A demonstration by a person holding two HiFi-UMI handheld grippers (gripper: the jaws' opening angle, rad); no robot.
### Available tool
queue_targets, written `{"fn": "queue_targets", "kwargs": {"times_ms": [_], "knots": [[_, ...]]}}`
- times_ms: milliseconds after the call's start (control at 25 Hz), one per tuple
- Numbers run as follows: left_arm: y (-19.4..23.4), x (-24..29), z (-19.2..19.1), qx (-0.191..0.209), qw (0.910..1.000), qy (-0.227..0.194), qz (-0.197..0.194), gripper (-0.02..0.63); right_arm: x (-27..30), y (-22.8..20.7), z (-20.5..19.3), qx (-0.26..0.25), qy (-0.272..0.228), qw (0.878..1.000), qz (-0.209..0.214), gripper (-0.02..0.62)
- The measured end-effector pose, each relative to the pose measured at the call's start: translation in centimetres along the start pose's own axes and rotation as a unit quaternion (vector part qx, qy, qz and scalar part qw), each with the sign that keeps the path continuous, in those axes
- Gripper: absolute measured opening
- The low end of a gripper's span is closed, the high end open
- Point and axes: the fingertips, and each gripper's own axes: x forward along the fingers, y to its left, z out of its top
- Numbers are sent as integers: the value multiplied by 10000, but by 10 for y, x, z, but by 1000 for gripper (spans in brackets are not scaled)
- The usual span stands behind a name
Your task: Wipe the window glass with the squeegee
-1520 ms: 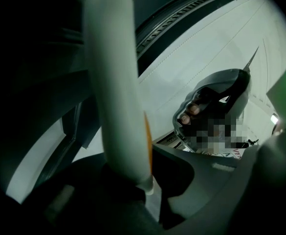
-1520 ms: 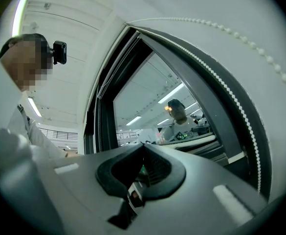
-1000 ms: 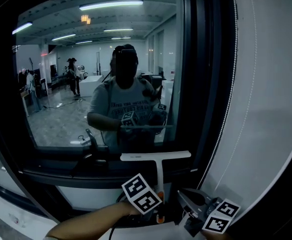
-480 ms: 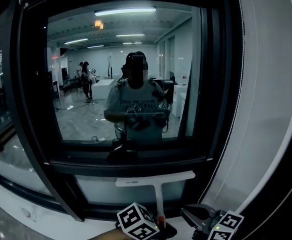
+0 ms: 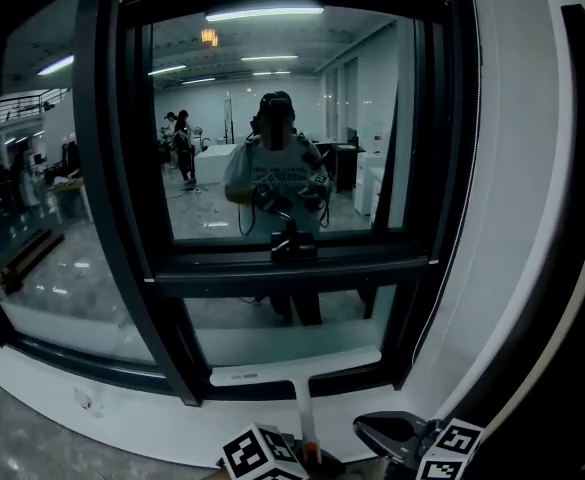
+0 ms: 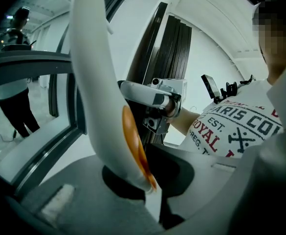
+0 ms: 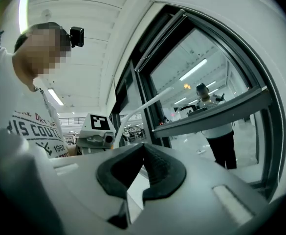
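Dead ahead in the head view: black-framed window [image 5: 104, 168], big upper pane over a shorter lower pane, window glass [image 5: 272, 88] mirroring the room's ceiling lights and the person's reflection [image 5: 275, 178]. White wall [image 5: 517, 218] to the right, white sill [image 5: 122, 408] below. Squeegee [image 5: 295, 370]: white T-shape, blade lying level across the bottom of the lower pane, just above the bottom frame rail. Can't confirm blade-to-glass contact from this angle. Its handle runs straight down from mid-blade into the left gripper [image 6: 151, 181]. Left gripper view: jaws clamped on the lower end of the white handle, orange insert facing the camera, handle rising up and left toward the window. Right gripper [image 7: 143, 153] sits low, just right of the left one and off the squeegee. Its own view shows the jaws closed tip to tip with nothing between them, pointed along the window frame.
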Motion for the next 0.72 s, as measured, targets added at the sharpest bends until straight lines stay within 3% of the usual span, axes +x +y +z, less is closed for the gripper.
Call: {"fn": "queue_targets", "kwargs": {"times_ms": [280, 560, 720], "knots": [[-48, -38, -51, -346, 9991, -215, 120, 18, 14, 76, -25, 89, 301, 9992, 231, 6], [-70, -56, -60, -205, 9973, -293, 639, 20, 1, 99, -25, -212, 291, 9987, 367, 6], [-97, -55, -55, -279, 9968, -364, 648, 18, -12, 118, -20, -216, 303, 9981, 495, 6]]}}
